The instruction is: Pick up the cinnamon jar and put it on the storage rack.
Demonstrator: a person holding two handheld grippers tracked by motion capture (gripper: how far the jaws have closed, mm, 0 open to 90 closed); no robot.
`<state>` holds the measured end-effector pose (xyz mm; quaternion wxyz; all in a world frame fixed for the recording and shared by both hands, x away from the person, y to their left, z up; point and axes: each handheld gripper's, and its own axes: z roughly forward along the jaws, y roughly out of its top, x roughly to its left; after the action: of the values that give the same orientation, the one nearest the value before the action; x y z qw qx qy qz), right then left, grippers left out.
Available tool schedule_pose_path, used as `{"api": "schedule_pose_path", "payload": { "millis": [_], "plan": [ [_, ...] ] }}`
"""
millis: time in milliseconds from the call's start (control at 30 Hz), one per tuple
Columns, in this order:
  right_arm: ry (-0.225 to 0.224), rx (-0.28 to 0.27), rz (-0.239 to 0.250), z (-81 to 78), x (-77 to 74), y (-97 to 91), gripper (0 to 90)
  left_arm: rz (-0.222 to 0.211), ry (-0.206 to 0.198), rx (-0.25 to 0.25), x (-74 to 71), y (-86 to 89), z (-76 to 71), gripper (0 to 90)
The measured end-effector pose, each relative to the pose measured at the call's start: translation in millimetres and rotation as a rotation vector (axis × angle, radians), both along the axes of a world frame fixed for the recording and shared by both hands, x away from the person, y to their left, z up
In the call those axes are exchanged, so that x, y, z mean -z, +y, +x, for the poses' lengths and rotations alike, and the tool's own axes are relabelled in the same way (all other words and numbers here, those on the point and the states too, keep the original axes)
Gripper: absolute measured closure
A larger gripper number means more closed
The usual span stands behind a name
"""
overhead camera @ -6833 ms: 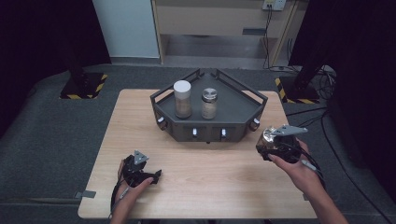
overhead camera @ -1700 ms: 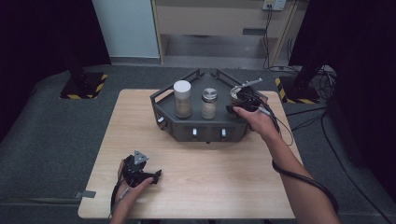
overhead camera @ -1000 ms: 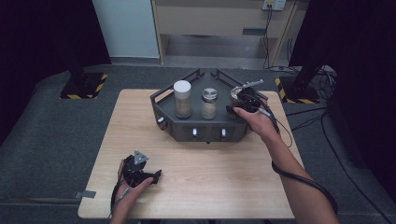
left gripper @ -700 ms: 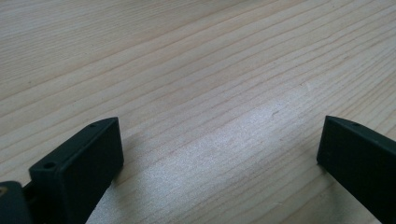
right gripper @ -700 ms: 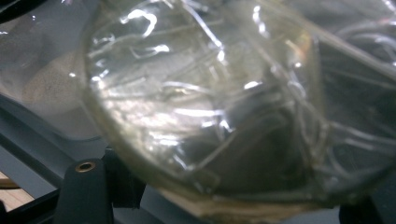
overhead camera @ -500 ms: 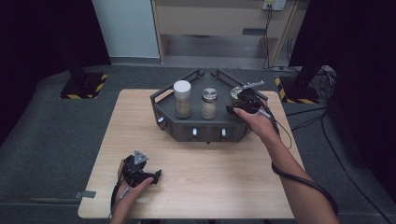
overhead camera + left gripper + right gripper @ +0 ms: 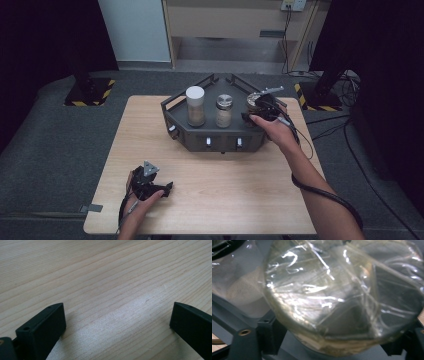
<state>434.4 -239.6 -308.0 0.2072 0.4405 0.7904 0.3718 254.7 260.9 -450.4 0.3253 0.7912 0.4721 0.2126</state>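
step: setting wrapped jar (image 7: pixel 342 302) into rack (image 7: pixel 200 131) | my right tongs (image 7: pixel 261 109) just opening, jar between; left tongs (image 7: pixel 117 322) released | next: back straight off

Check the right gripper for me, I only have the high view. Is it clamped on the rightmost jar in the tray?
Observer: No. In the right gripper view the jar stands between the jaws of the right gripper, which have just been opening. I see no pad pressing on it.
Operator: Lid on that jar?
Observer: I can't make out a lid. Crinkled clear film is stretched over its top.
Operator: Left gripper holding anything?
Observer: No. The left gripper has its jaws wide apart, with just the bare wooden table between them.
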Motion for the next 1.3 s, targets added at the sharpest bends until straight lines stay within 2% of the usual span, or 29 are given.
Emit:
{"api": "schedule_pose_path", "payload": {
  "millis": [500, 833, 1100, 1300],
  "plan": [
    [-0.038, 0.005, 0.007, -7.6, -1.1, -1.5, 7.9, 0.0, 0.0, 0.0, -0.1, 0.0, 0.0, 0.0],
    [-0.07, -0.007, 0.005, -14.9, -0.3, -3.8, 6.3, 0.0, 0.0, 0.0, 0.0, 0.0, 0.0, 0.0],
    [-0.084, -0.012, 0.029, -24.0, -0.1, -10.0, 5.7, 0.0, 0.0, 0.0, 0.0, 0.0, 0.0, 0.0],
    [-0.093, -0.006, 0.019, -29.7, 0.5, -12.1, 5.5, 0.0, 0.0, 0.0, 0.0, 0.0, 0.0, 0.0]
  ]
}}
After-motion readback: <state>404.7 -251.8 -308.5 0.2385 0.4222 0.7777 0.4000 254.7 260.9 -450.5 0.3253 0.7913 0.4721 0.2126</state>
